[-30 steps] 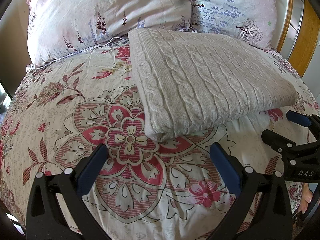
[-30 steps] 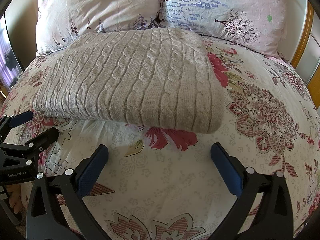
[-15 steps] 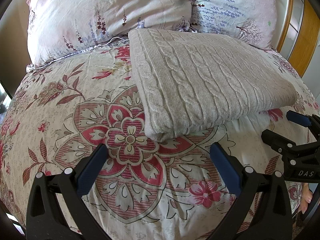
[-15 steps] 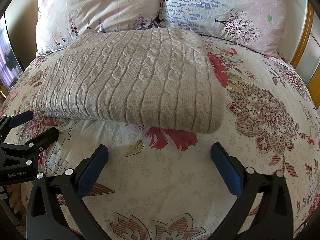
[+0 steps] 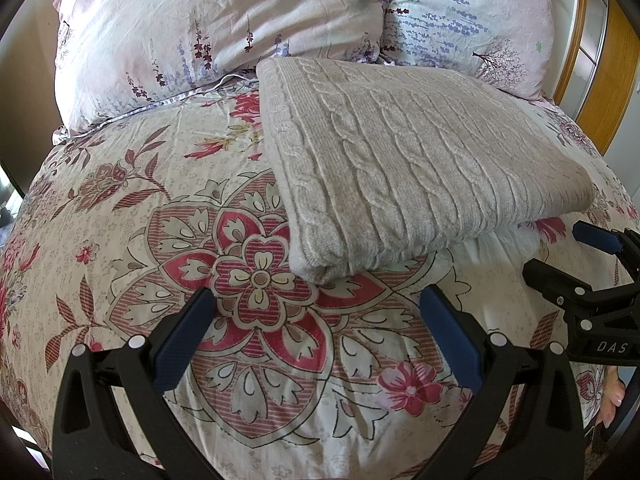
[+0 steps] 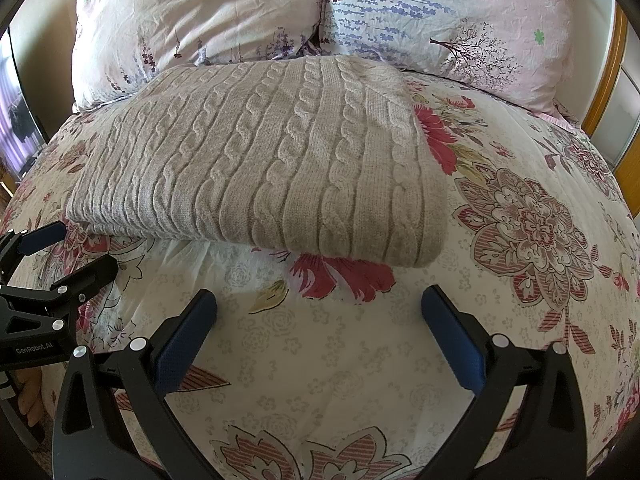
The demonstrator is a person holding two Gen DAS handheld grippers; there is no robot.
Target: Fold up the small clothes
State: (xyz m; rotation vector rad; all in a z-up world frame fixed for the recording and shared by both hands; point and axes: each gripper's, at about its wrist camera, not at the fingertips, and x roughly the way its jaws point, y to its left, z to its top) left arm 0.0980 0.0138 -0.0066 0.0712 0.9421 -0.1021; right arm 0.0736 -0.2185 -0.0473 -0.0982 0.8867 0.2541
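Note:
A beige cable-knit sweater (image 5: 408, 160) lies folded into a thick rectangle on the flowered bedspread; it also shows in the right wrist view (image 6: 272, 168). My left gripper (image 5: 320, 328) is open and empty, just short of the sweater's near left corner. My right gripper (image 6: 318, 328) is open and empty, a little in front of the sweater's near edge. Each gripper shows at the side of the other's view: the right one (image 5: 576, 252) and the left one (image 6: 76, 248).
Two flowered pillows (image 5: 224, 24) (image 6: 452, 12) stand behind the sweater at the head of the bed. The flowered bedspread (image 5: 120, 216) covers the bed. A wooden frame and wardrobe (image 5: 608, 80) stand at the right.

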